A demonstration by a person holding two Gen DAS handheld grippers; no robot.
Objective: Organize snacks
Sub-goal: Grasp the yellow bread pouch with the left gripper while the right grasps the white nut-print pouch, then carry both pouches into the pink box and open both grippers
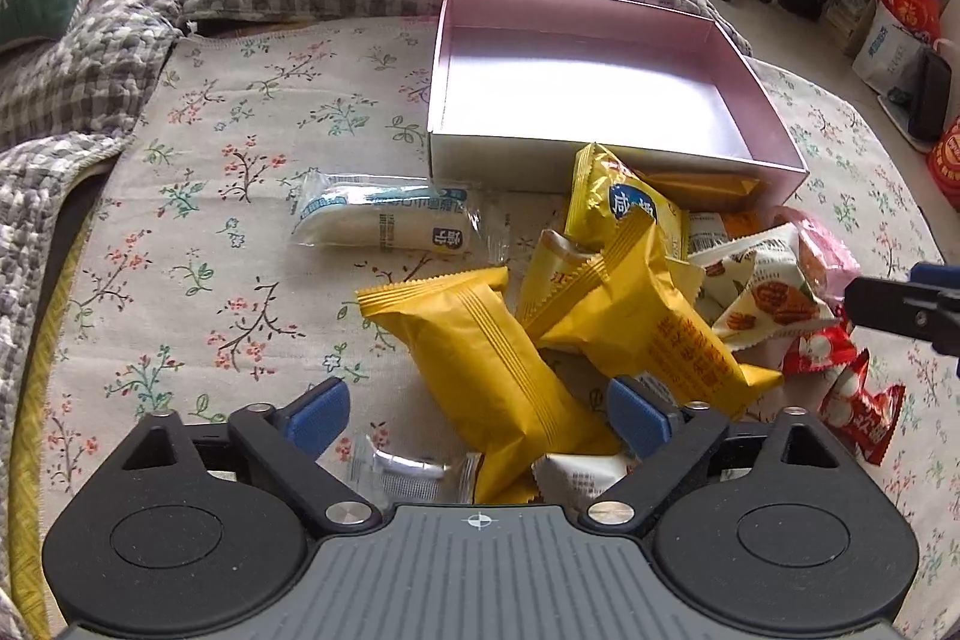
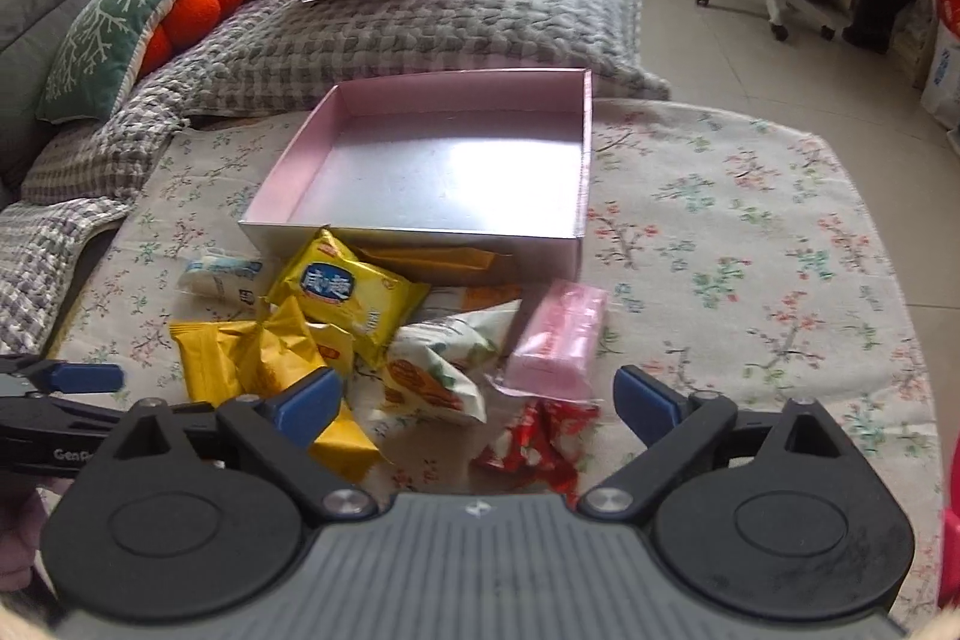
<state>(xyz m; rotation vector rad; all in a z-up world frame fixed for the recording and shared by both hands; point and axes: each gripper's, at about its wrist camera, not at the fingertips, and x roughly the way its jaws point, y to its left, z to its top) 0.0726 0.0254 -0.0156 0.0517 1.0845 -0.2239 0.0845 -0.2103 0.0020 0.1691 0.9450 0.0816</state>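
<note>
Your left gripper (image 1: 474, 421) sits at the bottom of the left wrist view, its blue pads wide apart and pressing on nothing, with a yellow snack packet (image 1: 486, 370) lying between them. Your right gripper (image 2: 474, 403) is at the bottom of the right wrist view, also wide and empty, above a red wrapper (image 2: 540, 445) and a white nut packet (image 2: 438, 370).

The snacks lie in a loose pile on a floral cloth (image 1: 240, 148), in the centre and lower right of the left view. A pink packet (image 2: 561, 340) rests at the pile's right edge. A clear wrapped roll (image 1: 384, 220) lies apart to the left. The pink box (image 2: 444, 172), open and empty, stands just behind the pile in the middle of both views, and one yellow packet with a blue label (image 1: 624, 205) leans against its front wall.

Risks from here, as a judgement: the packets overlap, so closing on one may pinch a neighbour or drag the heap. Slick, puffy wrappers could slip from the pads. The two grippers are near each other over the pile and could collide. Bumping the light box could push it away.
</note>
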